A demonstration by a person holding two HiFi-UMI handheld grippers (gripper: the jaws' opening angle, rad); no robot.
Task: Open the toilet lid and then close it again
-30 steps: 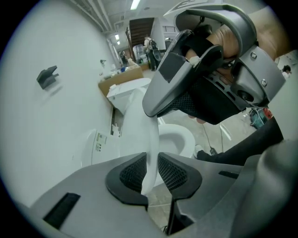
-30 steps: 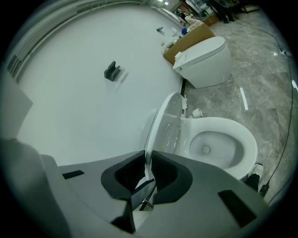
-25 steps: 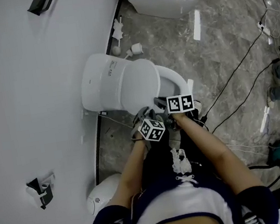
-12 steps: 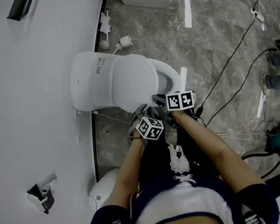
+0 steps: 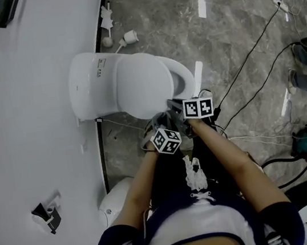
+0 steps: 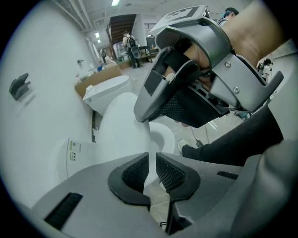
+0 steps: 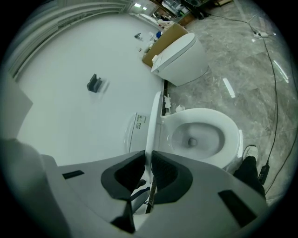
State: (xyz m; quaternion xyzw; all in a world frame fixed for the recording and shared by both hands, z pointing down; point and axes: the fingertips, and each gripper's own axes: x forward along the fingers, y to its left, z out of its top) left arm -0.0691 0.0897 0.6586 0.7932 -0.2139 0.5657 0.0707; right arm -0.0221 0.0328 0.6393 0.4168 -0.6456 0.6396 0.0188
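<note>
Lid rim first: we see the toilet lid (image 5: 136, 87) raised off the seat (image 7: 200, 135), hinge end toward the white wall (image 5: 24, 110) and free front rim toward us. The jaws of our left gripper (image 6: 152, 169) have just been closing, and the thin white rim now sits pinched between its pads. Our right gripper (image 7: 149, 169) is clamped on the same rim just beside it, and in its own view the lid runs edge-on up from the jaws. Behind the lid the wall is near. On the far side of the bowl the grey floor (image 5: 232, 37) lies open, crossed by thin cables (image 5: 252, 86). A second toilet (image 7: 181, 53) stands well apart along the wall. Our shoe (image 7: 251, 151) rests at the foot of the bowl.
</note>
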